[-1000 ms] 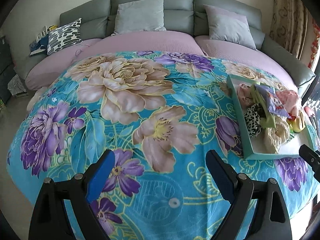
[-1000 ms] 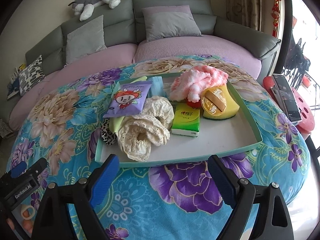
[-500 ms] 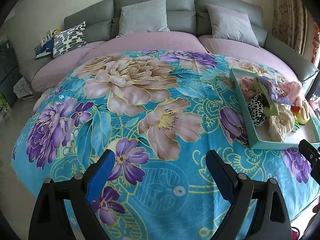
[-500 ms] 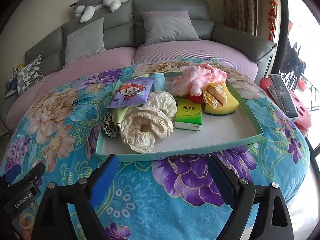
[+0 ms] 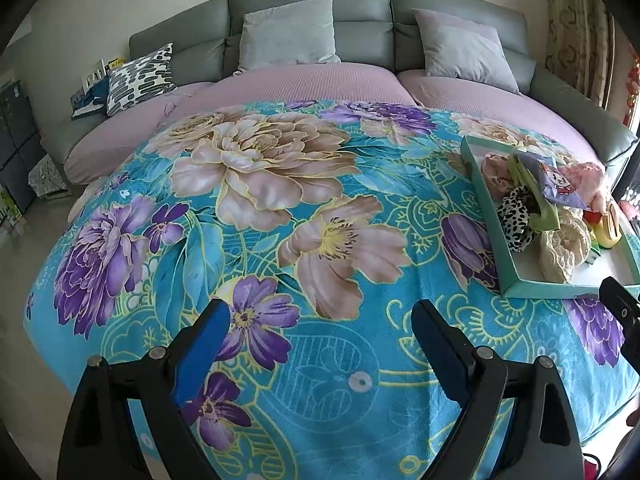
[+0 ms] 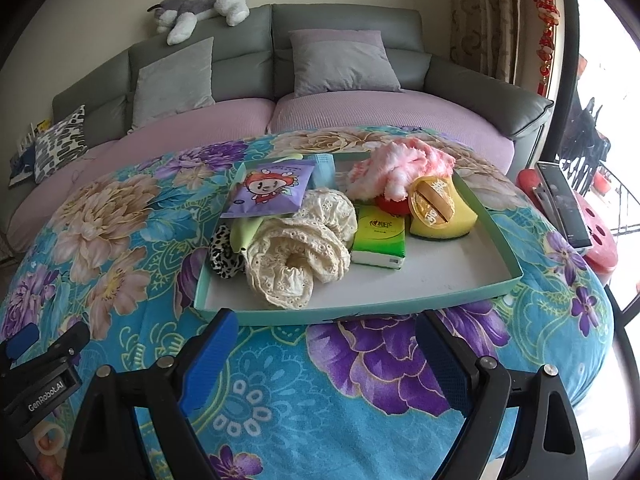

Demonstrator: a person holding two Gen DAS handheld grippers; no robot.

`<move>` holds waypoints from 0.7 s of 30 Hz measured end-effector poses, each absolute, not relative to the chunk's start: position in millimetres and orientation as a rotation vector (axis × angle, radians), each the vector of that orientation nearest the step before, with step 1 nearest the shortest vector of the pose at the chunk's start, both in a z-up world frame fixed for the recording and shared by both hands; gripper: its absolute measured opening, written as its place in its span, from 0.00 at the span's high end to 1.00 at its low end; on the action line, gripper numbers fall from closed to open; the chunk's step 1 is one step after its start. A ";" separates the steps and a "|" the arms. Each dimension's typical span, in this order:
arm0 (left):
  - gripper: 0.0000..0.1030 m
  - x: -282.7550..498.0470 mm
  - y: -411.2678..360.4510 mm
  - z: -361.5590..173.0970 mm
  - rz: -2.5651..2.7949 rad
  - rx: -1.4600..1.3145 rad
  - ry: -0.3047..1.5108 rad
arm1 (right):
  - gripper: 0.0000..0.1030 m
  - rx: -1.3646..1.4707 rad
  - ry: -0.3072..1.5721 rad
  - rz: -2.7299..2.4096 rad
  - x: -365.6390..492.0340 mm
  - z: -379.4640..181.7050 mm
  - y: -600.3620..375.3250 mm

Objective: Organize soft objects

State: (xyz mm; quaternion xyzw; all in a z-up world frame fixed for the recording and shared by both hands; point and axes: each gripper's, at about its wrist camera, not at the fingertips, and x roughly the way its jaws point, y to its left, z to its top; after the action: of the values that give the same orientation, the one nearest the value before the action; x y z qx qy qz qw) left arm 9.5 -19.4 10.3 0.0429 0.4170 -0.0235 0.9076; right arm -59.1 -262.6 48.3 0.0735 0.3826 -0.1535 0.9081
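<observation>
We hold both grippers over the flowered blanket [image 5: 280, 208], and the soft things sit heaped in the teal tray [image 6: 500, 240]. In the right wrist view the right gripper [image 6: 326, 344] has its jaws spread wide with nothing between them, and the tray lies dead ahead at twelve o'clock, its near rim just past the fingertips. Closest to us is the cream lace ring [image 6: 294, 268], slightly toward eleven, with the leopard scrunchie [image 6: 224, 254] at its left against the tray wall. Behind them lie the purple cartoon packet [image 6: 272, 190], the green tissue pack [image 6: 380, 240], the yellow sponge [image 6: 440, 210] and the pink fluffy cloth [image 6: 400, 164]. The tray's long side runs across us, nine to three.

The left gripper [image 5: 320, 320] also stands with jaws apart and empty, and from it the tray [image 5: 480, 184] sits out at two o'clock, well apart. So we judge the right hand the nearer one for anything in that tray.

Whether the pile is waiting to be sorted or has been gathered there already, we cannot say: the heap in one tray fits either.
</observation>
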 end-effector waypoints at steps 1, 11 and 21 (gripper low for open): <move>0.10 8.9 -20.4 10.8 -0.049 0.094 0.857 | 0.11 0.154 0.789 -0.318 -59.2 48.4 -263.2; 0.10 7.3 -22.9 13.4 -0.051 0.106 0.842 | 0.11 0.157 0.785 -0.327 -60.3 51.3 -266.9; 0.10 5.2 -23.2 16.8 -0.058 0.107 0.825 | 0.11 0.156 0.783 -0.341 -60.7 54.9 -271.3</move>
State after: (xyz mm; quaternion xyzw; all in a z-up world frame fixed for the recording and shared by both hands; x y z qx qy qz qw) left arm 5.2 -23.2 16.8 0.0521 0.4008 -0.0284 0.9142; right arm -60.7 -271.3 54.9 0.0755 0.3795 -0.1652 0.9072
